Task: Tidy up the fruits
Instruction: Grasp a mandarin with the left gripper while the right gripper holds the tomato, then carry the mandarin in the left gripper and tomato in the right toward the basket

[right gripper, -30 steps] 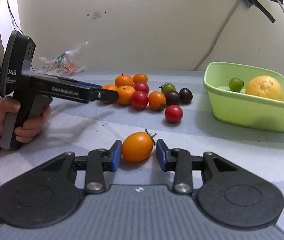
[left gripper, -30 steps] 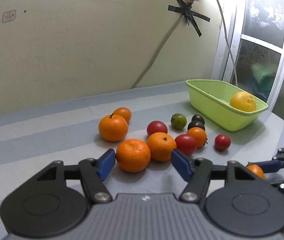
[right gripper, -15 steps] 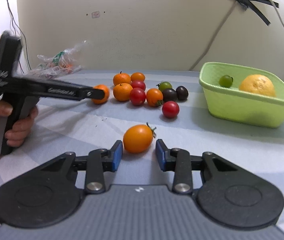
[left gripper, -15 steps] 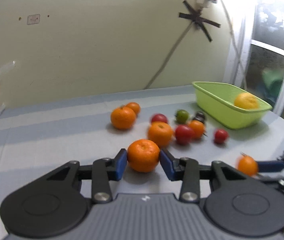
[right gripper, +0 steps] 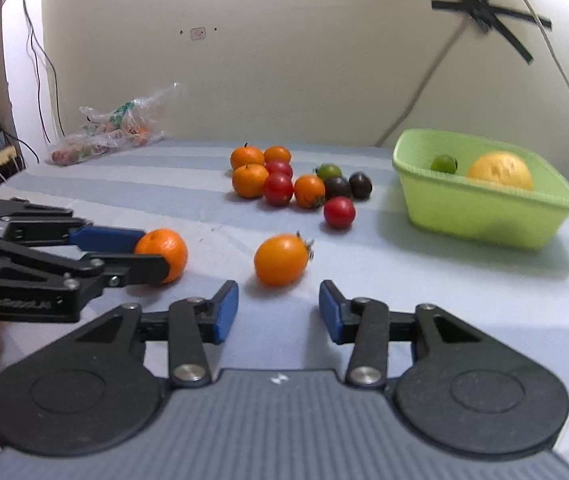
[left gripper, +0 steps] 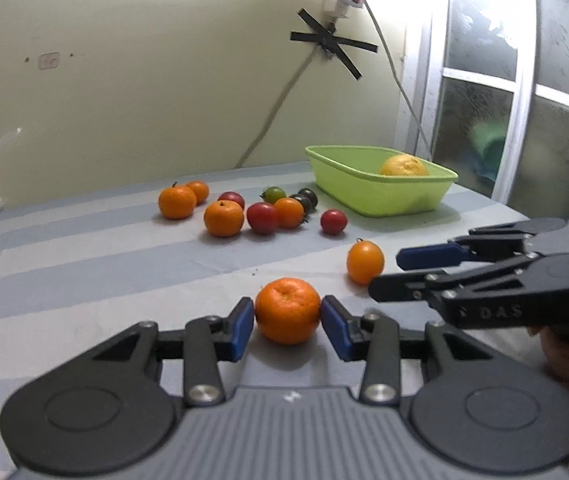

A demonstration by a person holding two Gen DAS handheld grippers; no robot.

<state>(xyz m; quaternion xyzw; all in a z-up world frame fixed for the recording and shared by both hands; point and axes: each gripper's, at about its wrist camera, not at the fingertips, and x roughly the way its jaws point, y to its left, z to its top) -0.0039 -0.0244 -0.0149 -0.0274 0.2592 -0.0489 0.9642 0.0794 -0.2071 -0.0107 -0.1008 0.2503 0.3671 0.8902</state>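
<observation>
My left gripper point(left gripper: 287, 318) is shut on an orange mandarin point(left gripper: 287, 310), low over the striped tablecloth; it also shows in the right wrist view point(right gripper: 162, 255). My right gripper point(right gripper: 278, 312) is open and empty, just behind an orange tomato point(right gripper: 281, 259) that lies on the cloth; that tomato also shows in the left wrist view point(left gripper: 365, 261). A cluster of mandarins and tomatoes point(right gripper: 284, 184) lies farther back. A green basket point(right gripper: 480, 208) at the right holds a yellow citrus point(right gripper: 500, 170) and a small green fruit point(right gripper: 443, 164).
A clear plastic bag point(right gripper: 112, 136) with produce lies at the back left by the wall. A taped cable point(right gripper: 484, 12) runs down the wall. A window point(left gripper: 524, 100) is beyond the basket. A lone red tomato point(right gripper: 339, 212) lies between cluster and basket.
My left gripper closed on the mandarin and drew it back from the cluster. My right gripper opened, let go of the orange tomato and backed off from it.
</observation>
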